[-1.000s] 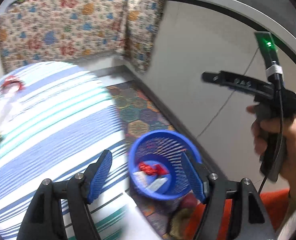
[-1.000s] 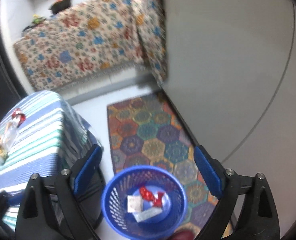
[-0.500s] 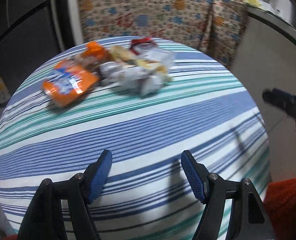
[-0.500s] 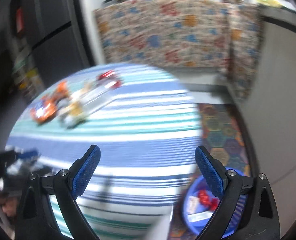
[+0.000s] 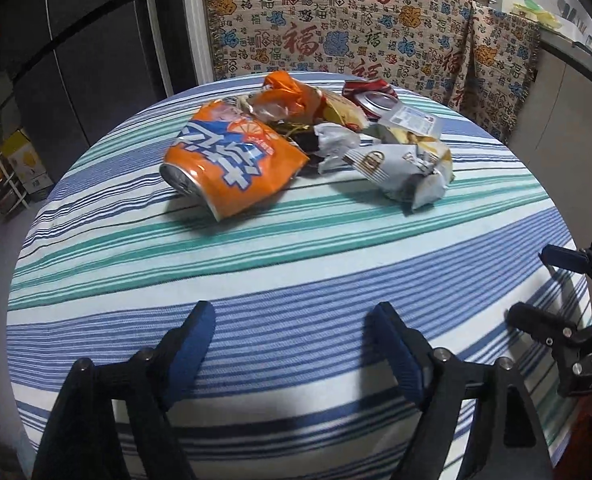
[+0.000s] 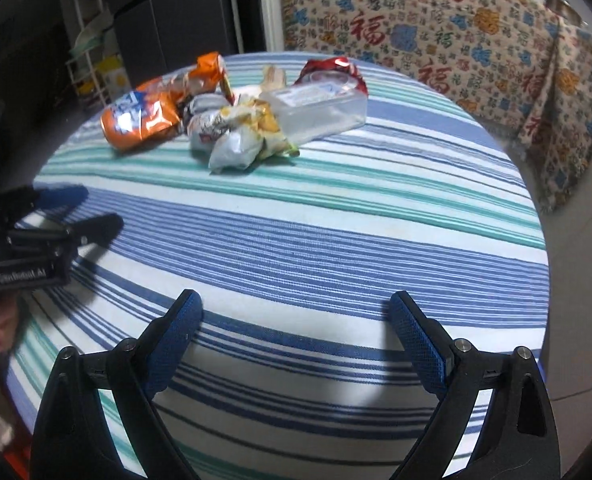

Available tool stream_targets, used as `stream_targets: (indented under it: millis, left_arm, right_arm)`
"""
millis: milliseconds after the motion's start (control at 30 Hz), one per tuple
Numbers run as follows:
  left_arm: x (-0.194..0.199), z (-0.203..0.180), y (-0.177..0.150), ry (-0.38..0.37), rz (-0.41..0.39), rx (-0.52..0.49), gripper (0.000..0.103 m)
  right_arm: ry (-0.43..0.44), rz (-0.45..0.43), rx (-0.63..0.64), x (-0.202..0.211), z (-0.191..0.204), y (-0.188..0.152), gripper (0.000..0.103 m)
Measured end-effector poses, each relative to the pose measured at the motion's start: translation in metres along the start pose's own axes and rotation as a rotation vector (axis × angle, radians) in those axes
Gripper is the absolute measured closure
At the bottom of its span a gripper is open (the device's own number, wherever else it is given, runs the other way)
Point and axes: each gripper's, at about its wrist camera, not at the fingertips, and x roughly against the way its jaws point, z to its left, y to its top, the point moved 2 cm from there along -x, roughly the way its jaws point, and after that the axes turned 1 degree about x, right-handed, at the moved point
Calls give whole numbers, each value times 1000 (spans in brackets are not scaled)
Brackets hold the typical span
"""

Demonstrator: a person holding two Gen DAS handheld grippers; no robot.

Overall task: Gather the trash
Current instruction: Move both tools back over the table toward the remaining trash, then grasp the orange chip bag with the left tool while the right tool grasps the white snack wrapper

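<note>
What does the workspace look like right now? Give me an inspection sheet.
Surface: round table with striped cloth; near half bare.
Job's things: trash heaped at the far side: crushed orange can, silver wrapper, clear plastic box, red packet.
Clutter: nothing seen.
Grippers: left gripper and right gripper both open, empty, over the near edge.
Cables: nothing seen.
Surroundings: patterned cloth behind, dark fridge to the left.

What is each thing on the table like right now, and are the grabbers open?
Orange can: crushed, lying on its side.
Silver wrapper: crumpled, lying on the cloth.
Clear plastic box: lid on.
Left hand-held gripper: open, holding nothing.
Right hand-held gripper: open, holding nothing.
</note>
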Motion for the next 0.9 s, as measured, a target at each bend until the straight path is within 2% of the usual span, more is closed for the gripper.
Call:
stream_targets:
  millis: [233,300,500,600,767,900]
  left_arm:
    - [-11,10,7,14,26,8,0]
    - [-13,12,11,6,28,-9,0]
    - [-22,26,24,-80,32,-117,0]
    - [-24,32,27,-72,31,-100,0]
    - [-24,32,26,-72,30,-102,0]
    - [-25,30,27,-82,31,-108,0]
  right_arm:
    - [-4,14,32,-3,0,2,7]
    - [-3,18,32,-2,0,1,7]
    - [5,18,41,-4,3,5,8]
    - [17,19,60,-12,8,21,11]
    - [31,-59,98,-19,13,63,10]
    - [60,-65,101,-35,19,91,10]
